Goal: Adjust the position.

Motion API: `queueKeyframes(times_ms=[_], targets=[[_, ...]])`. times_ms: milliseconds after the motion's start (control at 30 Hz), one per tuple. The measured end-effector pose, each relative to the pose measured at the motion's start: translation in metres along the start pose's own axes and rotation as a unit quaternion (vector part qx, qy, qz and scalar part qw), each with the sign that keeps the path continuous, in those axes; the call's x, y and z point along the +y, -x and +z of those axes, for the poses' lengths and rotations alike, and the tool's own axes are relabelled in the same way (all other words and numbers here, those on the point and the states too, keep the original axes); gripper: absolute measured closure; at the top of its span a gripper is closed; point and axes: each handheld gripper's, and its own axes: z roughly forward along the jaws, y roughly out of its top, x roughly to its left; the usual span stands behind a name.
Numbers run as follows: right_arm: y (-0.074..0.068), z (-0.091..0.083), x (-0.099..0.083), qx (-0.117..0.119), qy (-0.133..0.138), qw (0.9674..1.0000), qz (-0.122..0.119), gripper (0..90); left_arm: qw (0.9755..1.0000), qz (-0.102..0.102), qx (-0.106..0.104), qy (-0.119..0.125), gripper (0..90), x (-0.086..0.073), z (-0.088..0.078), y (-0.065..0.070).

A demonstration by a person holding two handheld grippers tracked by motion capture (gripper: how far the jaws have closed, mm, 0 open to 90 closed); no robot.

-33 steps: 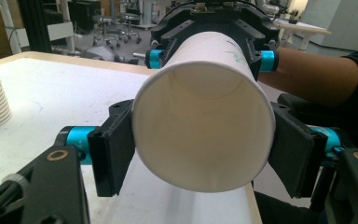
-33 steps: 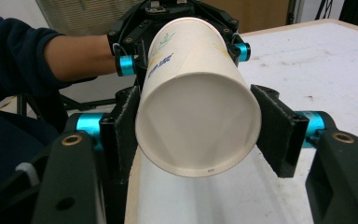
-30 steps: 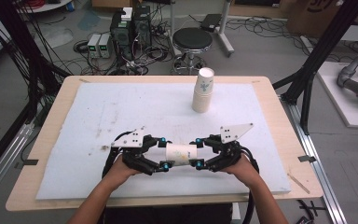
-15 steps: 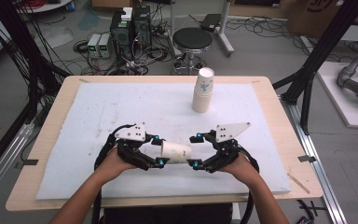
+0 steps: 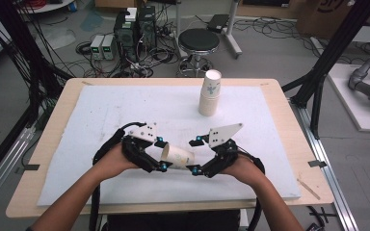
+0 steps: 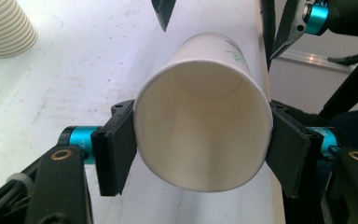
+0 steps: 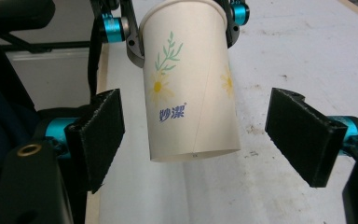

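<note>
**Paper cup held level between two hand grippers**

Workshop floor with cables, power units and a round stool (image 5: 199, 40) lies behind a wooden table (image 5: 43, 144) topped by a white foam sheet (image 5: 101, 110); items follow from left to right.

Left gripper (image 5: 160, 155): carried in a hand near the front edge of the sheet; jaws clamped on the rim end of the paper cup (image 5: 177, 156), pads pressing both sides of its mouth, as its own view confirms (image 6: 200, 140).

Paper cup: white, printed with a daisy sprig and blue lettering (image 7: 191, 88); lying on its side, lifted clear of the sheet, base pointing toward the right gripper.

Right gripper (image 5: 196, 154): jaws have just been opening and now stand wide; the cup's base sits between the pads (image 7: 98, 135) without touching either.

Stack of paper cups (image 5: 209, 94): upright toward the far side of the sheet, well apart from both grippers.
</note>
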Motion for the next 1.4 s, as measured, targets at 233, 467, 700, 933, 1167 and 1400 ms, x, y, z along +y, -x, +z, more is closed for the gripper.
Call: queueKeyframes(times_ms=[233, 467, 700, 933, 1167, 1400], targets=[[-0.002, 0.005, 0.007, -0.005, -0.032, 0.9993, -0.018, 20.3, 0.9993, 0.013, 0.004, -0.035, 31.8, 0.009, 0.001, 0.0], [-0.001, 0.013, 0.016, -0.009, -0.067, 0.9967, -0.043, 20.3, 0.9965, 0.027, 0.012, -0.079, 31.8, 0.021, 0.002, 0.001], [0.0, 0.017, 0.022, -0.014, -0.09, 0.9943, -0.055, 20.4, 0.9936, 0.035, 0.019, -0.105, 32.1, 0.027, 0.003, 0.001], [0.002, 0.023, 0.024, -0.012, -0.113, 0.9916, -0.061, 20.4, 0.9895, 0.047, 0.028, -0.134, 32.1, 0.036, 0.003, 0.001], [0.0, 0.033, 0.025, -0.014, -0.129, 0.9893, -0.066, 20.4, 0.9874, 0.053, 0.026, -0.147, 32.4, 0.04, 0.007, 0.002], [-0.001, 0.043, 0.025, -0.011, -0.145, 0.9868, -0.071, 21.5, 0.9871, 0.053, 0.024, -0.149, 32.4, 0.04, 0.011, 0.003]])
